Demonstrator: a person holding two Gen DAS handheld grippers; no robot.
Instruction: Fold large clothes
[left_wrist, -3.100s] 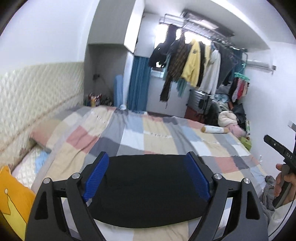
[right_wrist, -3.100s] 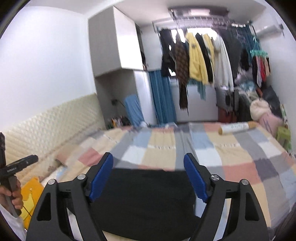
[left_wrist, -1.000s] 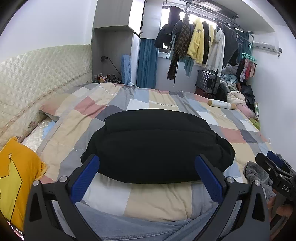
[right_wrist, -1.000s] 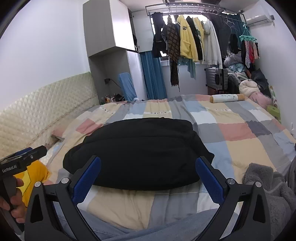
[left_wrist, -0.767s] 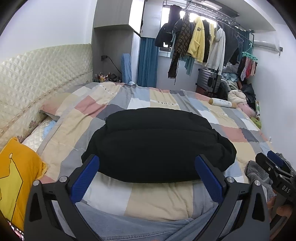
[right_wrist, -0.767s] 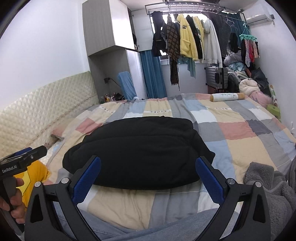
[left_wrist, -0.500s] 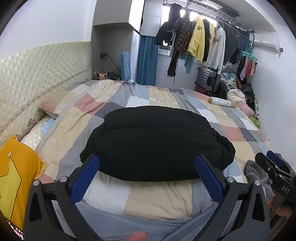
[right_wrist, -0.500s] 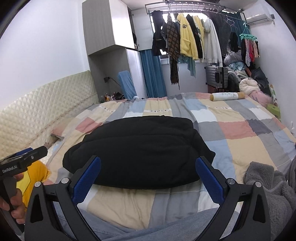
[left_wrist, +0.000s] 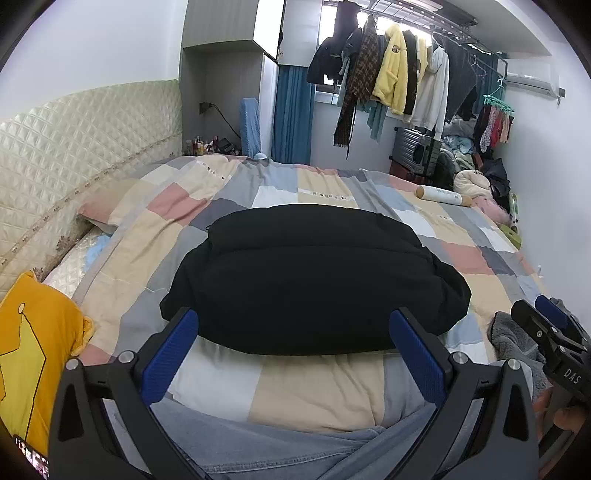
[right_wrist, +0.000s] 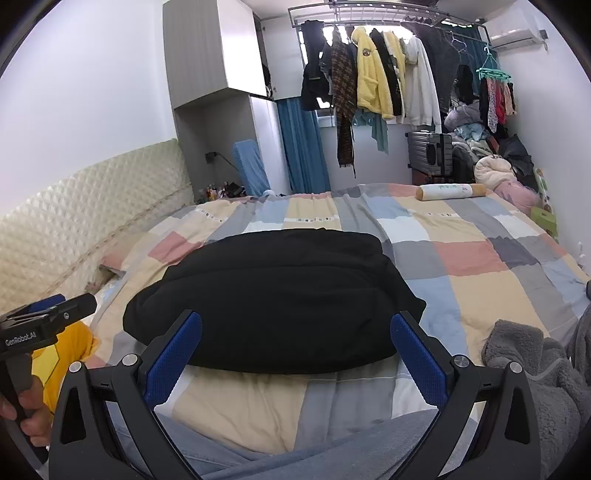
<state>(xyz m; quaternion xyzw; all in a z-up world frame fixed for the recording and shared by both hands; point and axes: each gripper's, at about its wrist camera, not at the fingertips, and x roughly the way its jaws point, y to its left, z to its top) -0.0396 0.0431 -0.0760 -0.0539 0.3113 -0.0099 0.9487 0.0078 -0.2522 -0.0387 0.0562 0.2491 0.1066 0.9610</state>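
A black garment (left_wrist: 314, 280) lies folded into a thick bundle on the checked bedspread (left_wrist: 325, 384); it also shows in the right wrist view (right_wrist: 273, 299). My left gripper (left_wrist: 295, 336) is open and empty, held back from the bundle's near edge. My right gripper (right_wrist: 295, 339) is open and empty, also short of the bundle. The right gripper appears at the right edge of the left wrist view (left_wrist: 554, 339), and the left gripper at the left edge of the right wrist view (right_wrist: 44, 317).
A grey fleece garment (right_wrist: 535, 373) lies at the right near the bed edge. A yellow cushion (left_wrist: 33, 339) sits at the left by the quilted headboard (left_wrist: 74, 147). A rolled bolster (right_wrist: 450, 192) lies at the far right. Clothes hang on a rack (right_wrist: 388, 74) behind.
Three seconds ago both grippers were close over the black bundle; they have since pulled back toward the near bed edge. Over the last second hardly anything moved.
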